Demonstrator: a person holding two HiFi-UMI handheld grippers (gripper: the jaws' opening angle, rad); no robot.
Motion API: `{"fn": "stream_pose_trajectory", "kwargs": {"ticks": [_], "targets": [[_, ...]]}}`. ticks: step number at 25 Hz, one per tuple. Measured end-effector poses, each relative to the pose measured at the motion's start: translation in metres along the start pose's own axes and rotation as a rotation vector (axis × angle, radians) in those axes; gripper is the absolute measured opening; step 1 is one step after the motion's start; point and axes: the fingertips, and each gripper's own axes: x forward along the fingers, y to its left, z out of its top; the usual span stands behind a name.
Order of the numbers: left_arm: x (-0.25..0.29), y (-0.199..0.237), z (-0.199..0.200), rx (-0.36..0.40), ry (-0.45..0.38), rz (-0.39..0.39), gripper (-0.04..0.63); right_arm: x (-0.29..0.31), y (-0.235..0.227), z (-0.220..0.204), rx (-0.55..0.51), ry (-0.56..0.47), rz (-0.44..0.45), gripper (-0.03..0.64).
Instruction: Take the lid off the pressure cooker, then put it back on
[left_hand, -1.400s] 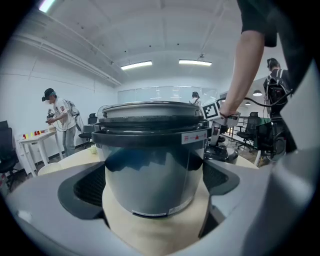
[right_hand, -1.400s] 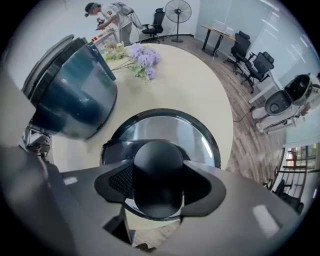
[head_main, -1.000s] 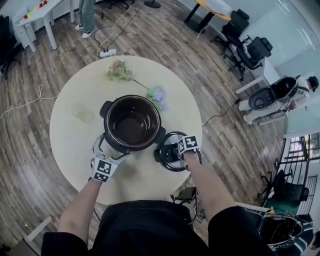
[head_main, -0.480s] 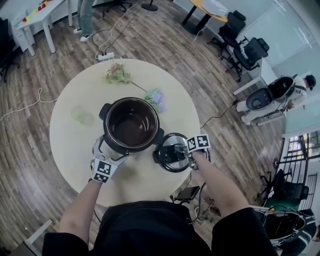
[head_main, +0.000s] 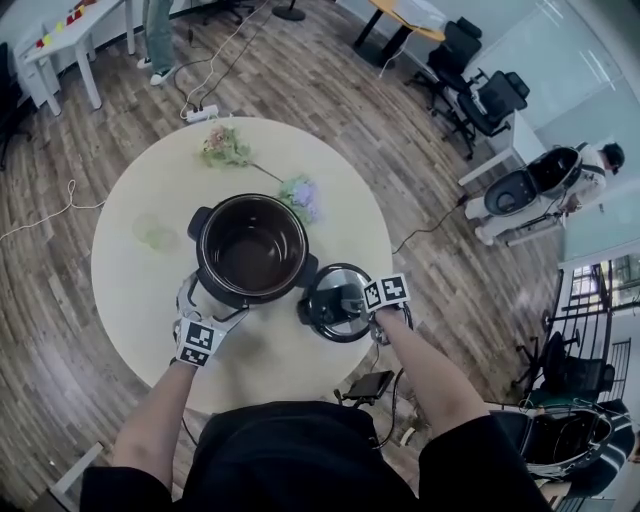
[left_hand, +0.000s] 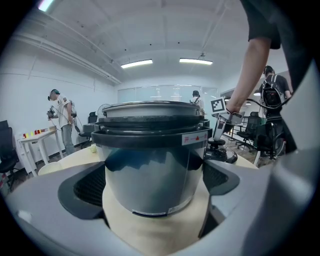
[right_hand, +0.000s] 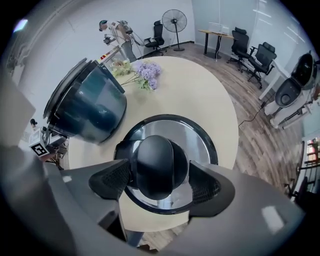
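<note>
Standing uncovered near the middle of the round table (head_main: 130, 290), the cooker (head_main: 296, 228) is upright; its dark inside is bare to the bottom; its outer wall is shiny metal under a black collar.

The lid (head_main: 322, 305) lies flat on the table just to the right of the cooker, close to the table's near edge, handle side up; whether lid and cooker touch cannot be told; a round black knob (right_hand: 157, 167) sits at its centre, ringed by bright metal and a black rim.

Two bunches of flowers (head_main: 225, 147) lie on the far part of the table, one of them lilac and just behind the cooker.

Right gripper (right_hand: 156, 184): pointing steeply down over the lid; jaws have just been opening and stand partly spread; the knob is between them; the pads (right_hand: 112, 181) flank it closely without clamping it, a slim gap showing on one side; grip released.

Left gripper (head_main: 212, 300): at the cooker's near-left wall, pointing slightly downward; jaws spread wide and clamped on nothing; the cooker's wall fills the space ahead of them; whether their ends touch the wall cannot be told.
</note>
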Motion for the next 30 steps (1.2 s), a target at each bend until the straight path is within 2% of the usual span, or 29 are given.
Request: {"fn": "stream_pose_trajectory", "kwargs": {"ticks": [3, 5, 7, 12, 17, 21, 25, 30], "targets": [[-0.001, 0.000, 0.001, 0.001, 0.002, -0.001, 0.586, 0.011, 0.001, -0.005, 0.000, 0.037, -0.007, 0.374], [-0.001, 0.000, 0.001, 0.000, 0.002, -0.001, 0.586, 0.017, 0.002, -0.007, 0.003, 0.052, -0.010, 0.322], [-0.001, 0.000, 0.002, 0.000, 0.002, 0.000, 0.586, 0.022, 0.003, -0.007, 0.017, 0.059, -0.007, 0.304], [0.002, 0.000, 0.000, 0.000, 0.002, 0.000, 0.586, 0.030, 0.002, -0.008, -0.021, 0.106, -0.065, 0.304], [0.003, 0.000, 0.000, -0.001, 0.003, 0.000, 0.586, 0.031, 0.001, -0.008, -0.025, 0.106, -0.097, 0.296], [0.003, -0.001, -0.001, -0.002, 0.003, 0.002, 0.586, 0.030, 0.002, -0.008, -0.031, 0.079, -0.099, 0.284], [0.004, 0.001, -0.002, -0.002, 0.004, 0.002, 0.586, 0.028, 0.000, -0.011, -0.053, 0.106, -0.084, 0.284], [0.002, 0.001, -0.003, -0.003, 0.002, 0.002, 0.586, 0.008, -0.009, -0.008, 0.022, 0.071, -0.053, 0.284]]}}
